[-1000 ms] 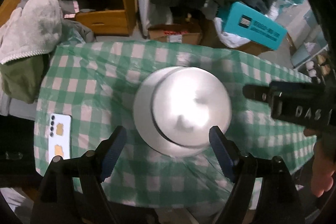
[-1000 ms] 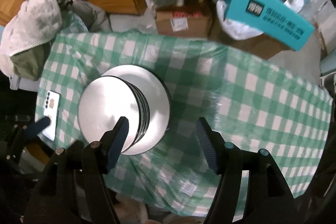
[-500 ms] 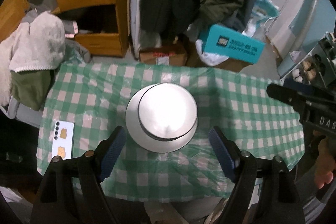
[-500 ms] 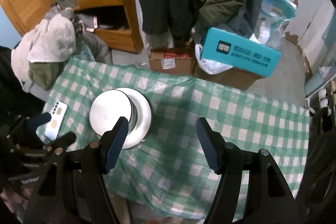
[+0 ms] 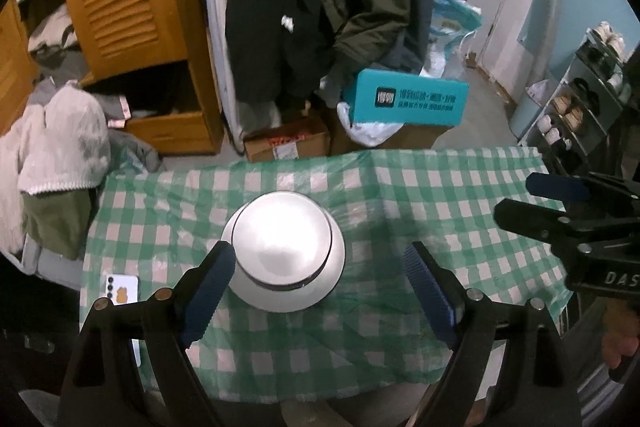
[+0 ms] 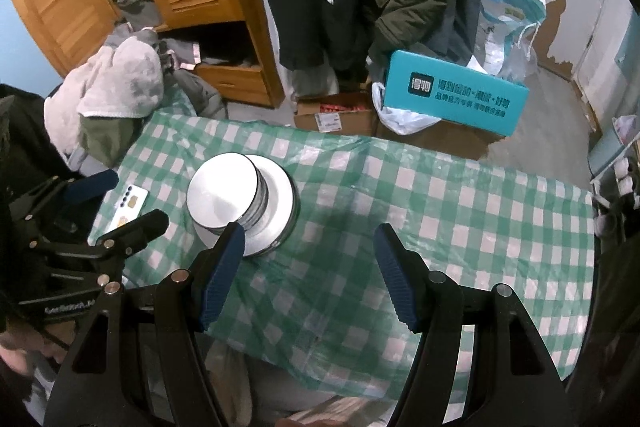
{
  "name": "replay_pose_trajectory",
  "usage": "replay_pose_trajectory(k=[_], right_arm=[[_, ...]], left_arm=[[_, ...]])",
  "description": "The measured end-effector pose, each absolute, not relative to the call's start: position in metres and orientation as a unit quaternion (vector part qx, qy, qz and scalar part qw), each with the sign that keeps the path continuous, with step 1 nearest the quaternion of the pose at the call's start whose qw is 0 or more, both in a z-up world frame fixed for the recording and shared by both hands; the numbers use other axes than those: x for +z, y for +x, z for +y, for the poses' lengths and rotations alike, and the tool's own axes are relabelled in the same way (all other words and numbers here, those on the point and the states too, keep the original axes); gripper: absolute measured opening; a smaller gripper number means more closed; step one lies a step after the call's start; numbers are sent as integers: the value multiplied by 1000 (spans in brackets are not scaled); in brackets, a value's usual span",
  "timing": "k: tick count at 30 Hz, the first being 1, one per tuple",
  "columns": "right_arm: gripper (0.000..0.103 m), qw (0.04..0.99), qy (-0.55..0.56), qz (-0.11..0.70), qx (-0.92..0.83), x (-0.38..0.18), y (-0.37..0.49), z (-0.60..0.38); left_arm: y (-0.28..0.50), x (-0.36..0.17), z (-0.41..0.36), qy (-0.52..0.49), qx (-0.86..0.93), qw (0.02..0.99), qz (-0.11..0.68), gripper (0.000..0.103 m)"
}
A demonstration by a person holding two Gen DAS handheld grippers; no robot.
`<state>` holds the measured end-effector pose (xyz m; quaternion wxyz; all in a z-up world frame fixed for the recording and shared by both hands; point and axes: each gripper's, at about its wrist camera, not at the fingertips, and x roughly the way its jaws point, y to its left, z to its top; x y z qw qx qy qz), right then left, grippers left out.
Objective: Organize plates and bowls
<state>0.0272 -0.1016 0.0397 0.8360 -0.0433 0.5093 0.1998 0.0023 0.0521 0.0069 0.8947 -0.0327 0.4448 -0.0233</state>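
- A stack of white bowls (image 5: 282, 245) is shown inverted on a stack of white plates (image 6: 285, 205), left of centre on the green-checked tablecloth (image 5: 420, 211).
- The left gripper (image 5: 318, 287) is held above the stack with its jaws spread wide and nothing between them; the stack lies directly ahead, closer to its left finger.
- The right gripper (image 6: 310, 277) is likewise released and empty; the stack lies ahead and to its left, over bare cloth.
- The left gripper is judged the nearer and better aligned.
- The stack's axis is vertical; no long axis is presented.
- A phone (image 5: 122, 289) lies apart, near the cloth's left edge.
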Motion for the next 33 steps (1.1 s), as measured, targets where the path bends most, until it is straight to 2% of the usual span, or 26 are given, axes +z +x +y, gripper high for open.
replay_pose_trajectory(k=[6, 14, 33], right_arm=[[66, 835, -36, 513, 194, 38, 32, -108], [66, 829, -28, 522, 199, 36, 31, -111], [66, 829, -25, 526, 189, 34, 33, -118]], left_arm=[[1, 15, 42, 0, -5, 907, 421, 88], [5, 17, 46, -46, -15, 899, 435, 88], [5, 18, 40, -40, -18, 897, 440, 88]])
